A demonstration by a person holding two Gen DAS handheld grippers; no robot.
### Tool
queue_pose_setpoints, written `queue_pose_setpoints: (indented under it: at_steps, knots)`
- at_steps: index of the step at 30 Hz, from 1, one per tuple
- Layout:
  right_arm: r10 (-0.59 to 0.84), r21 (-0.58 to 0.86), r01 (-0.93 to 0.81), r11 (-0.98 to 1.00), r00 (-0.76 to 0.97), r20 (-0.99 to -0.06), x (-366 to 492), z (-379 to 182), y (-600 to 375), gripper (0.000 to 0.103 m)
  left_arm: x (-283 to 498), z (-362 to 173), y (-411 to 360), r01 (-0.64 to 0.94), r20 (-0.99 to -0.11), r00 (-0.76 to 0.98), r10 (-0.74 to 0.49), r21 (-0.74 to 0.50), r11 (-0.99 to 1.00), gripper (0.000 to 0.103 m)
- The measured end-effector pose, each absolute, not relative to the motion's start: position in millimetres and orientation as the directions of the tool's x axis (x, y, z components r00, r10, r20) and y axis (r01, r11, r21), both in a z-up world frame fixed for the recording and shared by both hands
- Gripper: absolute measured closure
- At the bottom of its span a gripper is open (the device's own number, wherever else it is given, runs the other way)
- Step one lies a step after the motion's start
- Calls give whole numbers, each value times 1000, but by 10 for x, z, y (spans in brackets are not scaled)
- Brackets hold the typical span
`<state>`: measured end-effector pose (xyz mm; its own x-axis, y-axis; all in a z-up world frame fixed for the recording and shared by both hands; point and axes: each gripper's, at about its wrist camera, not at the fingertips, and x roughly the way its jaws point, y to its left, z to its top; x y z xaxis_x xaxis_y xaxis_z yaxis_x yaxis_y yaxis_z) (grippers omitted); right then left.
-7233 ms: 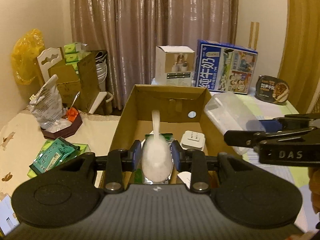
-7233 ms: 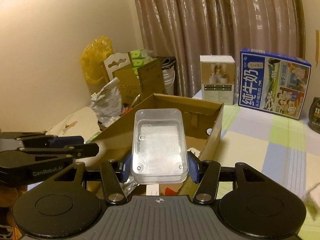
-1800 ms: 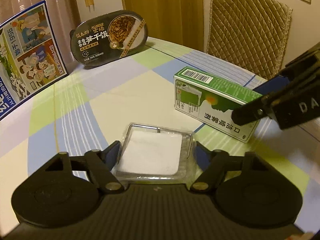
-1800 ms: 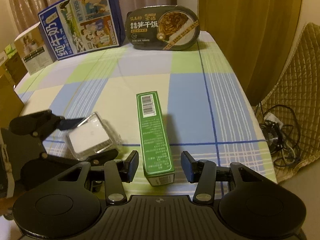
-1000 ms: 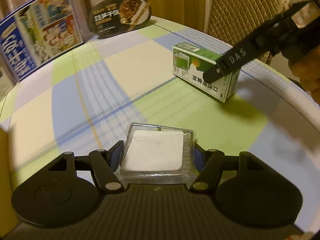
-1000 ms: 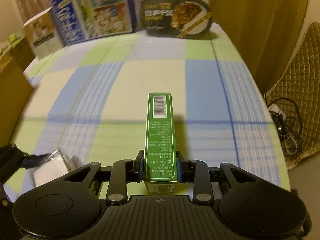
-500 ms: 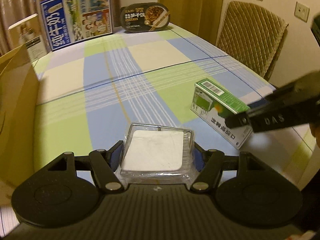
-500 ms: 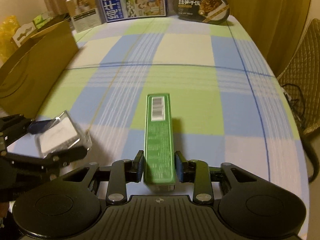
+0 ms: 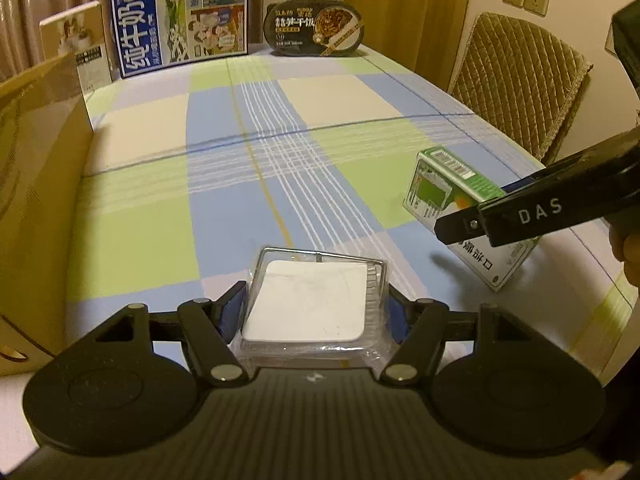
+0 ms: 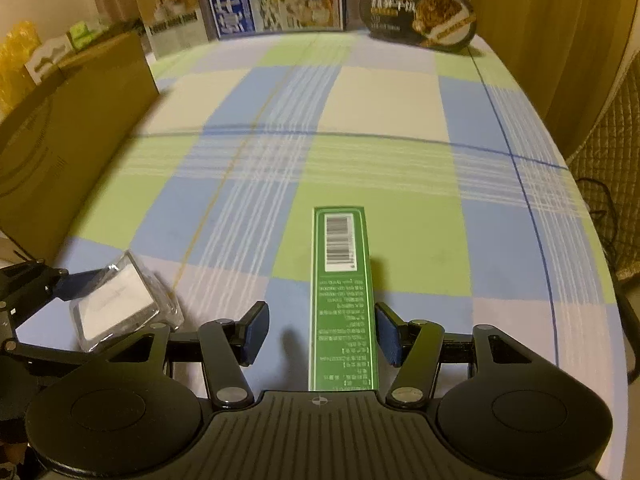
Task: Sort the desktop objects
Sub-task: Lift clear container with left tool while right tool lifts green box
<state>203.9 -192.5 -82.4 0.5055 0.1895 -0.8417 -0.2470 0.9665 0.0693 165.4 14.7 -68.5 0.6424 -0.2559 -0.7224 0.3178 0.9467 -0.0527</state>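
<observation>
Clear case (image 9: 316,304): transparent hard plastic, glossy, white matt insert inside. Green carton (image 10: 343,292): printed card, smooth, slight sheen. Tablecloth (image 9: 248,168): checked woven cloth, matt. Both grippers, left gripper (image 9: 316,318) and right gripper (image 10: 322,330): black matt plastic bodies, ribbed top plate, fine-textured round caps, bare metal pivot pins, blue rubbery pads. Cardboard box (image 10: 60,136): brown corrugated card, matt, raw edges. Milk carton (image 9: 180,16) was glossy printed card. Oval meal tray (image 9: 314,28): dark plastic, glossy film lid. Chair (image 9: 516,76): quilted tan fabric.
</observation>
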Motion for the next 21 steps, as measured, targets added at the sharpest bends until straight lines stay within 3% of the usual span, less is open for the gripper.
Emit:
queue_pose_setpoints:
  at_steps: [8, 16, 21]
  knots:
    - [162, 41, -256, 966, 471, -867, 2130, -945, -1892, 51, 1693, -749, 92, 337, -729, 641, -239, -12, 941, 38]
    - [133, 10, -251, 968, 480, -867, 2156, -977, -1890, 74, 1713, -766, 42, 354, -735, 638, -229, 16, 935, 38]
    - [115, -29, -274, 961, 496, -860, 2133, -969, -1831, 75, 1693, -776, 10, 363, -737, 638, -222, 33, 931, 39]
